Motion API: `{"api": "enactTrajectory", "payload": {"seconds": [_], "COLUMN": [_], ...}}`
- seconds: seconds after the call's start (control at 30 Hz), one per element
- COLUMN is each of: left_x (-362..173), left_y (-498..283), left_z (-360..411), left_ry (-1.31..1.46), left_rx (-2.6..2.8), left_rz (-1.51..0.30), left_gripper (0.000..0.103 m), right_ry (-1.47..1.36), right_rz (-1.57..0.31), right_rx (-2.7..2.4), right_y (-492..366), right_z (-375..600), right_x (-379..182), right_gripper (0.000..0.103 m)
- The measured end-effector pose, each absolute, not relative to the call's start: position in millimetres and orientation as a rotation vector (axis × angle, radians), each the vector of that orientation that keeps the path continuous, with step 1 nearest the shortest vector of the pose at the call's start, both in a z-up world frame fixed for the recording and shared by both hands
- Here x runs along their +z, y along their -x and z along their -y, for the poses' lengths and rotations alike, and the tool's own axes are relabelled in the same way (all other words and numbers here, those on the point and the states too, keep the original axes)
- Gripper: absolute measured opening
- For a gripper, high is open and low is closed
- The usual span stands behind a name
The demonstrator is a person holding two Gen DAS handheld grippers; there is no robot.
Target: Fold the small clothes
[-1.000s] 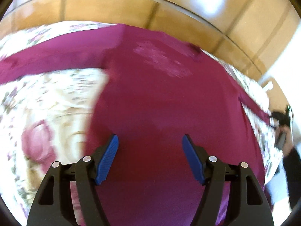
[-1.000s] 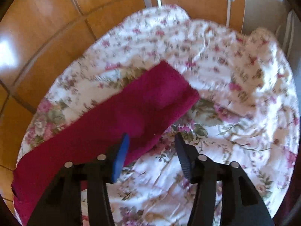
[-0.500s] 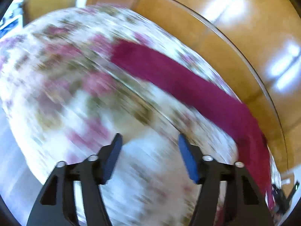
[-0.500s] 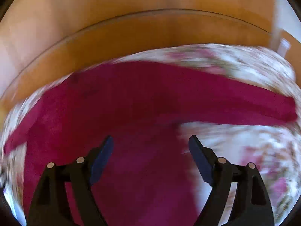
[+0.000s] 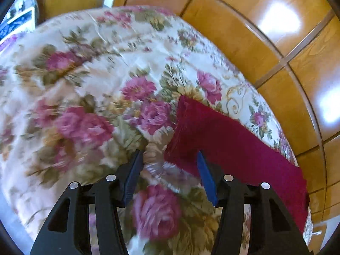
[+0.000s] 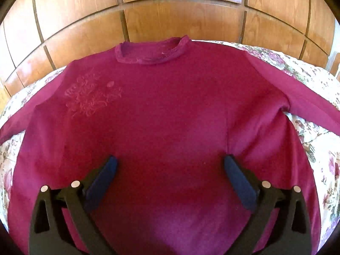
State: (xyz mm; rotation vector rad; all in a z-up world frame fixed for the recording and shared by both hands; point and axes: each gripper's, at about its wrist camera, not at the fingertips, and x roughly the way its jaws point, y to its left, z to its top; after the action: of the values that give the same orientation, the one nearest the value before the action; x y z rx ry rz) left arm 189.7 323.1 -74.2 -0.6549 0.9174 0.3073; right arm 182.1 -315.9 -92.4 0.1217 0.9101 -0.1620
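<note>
A magenta long-sleeved sweater (image 6: 170, 114) lies flat, front up, on a floral bedspread (image 6: 314, 140), collar toward the wooden headboard, both sleeves spread outward. My right gripper (image 6: 170, 165) is wide open and empty, above the sweater's lower chest. In the left wrist view one sleeve (image 5: 229, 140) runs from the right edge toward the centre, its cuff end (image 5: 182, 127) near the fingers. My left gripper (image 5: 169, 161) is open and empty, with the cuff's near corner between its blue pads.
A wooden panelled headboard (image 6: 182, 17) stands right behind the sweater's collar. The floral bedspread (image 5: 89, 89) stretches left of the sleeve. The bed's edge drops off at the lower left in the left wrist view.
My left gripper swung from over the sweater's body to the left sleeve's cuff. My right gripper swung from the right sleeve end to over the sweater's chest and opened wider.
</note>
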Motion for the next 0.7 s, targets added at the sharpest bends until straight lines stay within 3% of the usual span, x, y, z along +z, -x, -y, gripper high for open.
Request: {"api": "enactTrajectory", "payload": {"seconds": [0.03,0.07,0.2,0.3,0.57,0.67,0.7], "left_x": [-75,-75,-57,-45,-77,-61,-54], "left_y": [-192,-196,-187,-167,-183,-178,-172], "left_z": [-322,-321,-325,-324,-305,-297,-292], "left_ry": [0.644,0.64,0.644,0.6,0.415,0.419,0.415], "left_rx": [0.309,0.289,0.289,0.309,0.452,0.48,0.48], "left_rz": [-0.91,-0.907,-0.821,-0.771,-0.908,-0.89,-0.86], "left_gripper": [0.029,0.017,0.007,0.006,0.007,0.024,0.036], "right_ry": [-0.115,-0.112,-0.11,-0.11,-0.112,-0.111,-0.113], "right_rz": [-0.908,-0.905,-0.901,-0.897,-0.892,-0.89,-0.89], "right_rx": [-0.166,-0.167,-0.166,-0.165,-0.162,-0.161,-0.161], "right_y": [-182,-181,-180,-181,-180,-180,-180], "right_z": [316,314,314,315,317,317,317], "right_x": [-93,-90,-91,-92,-92,-92,-92], "right_gripper": [0.101,0.101,0.101,0.101,0.101,0.101,0.101]}}
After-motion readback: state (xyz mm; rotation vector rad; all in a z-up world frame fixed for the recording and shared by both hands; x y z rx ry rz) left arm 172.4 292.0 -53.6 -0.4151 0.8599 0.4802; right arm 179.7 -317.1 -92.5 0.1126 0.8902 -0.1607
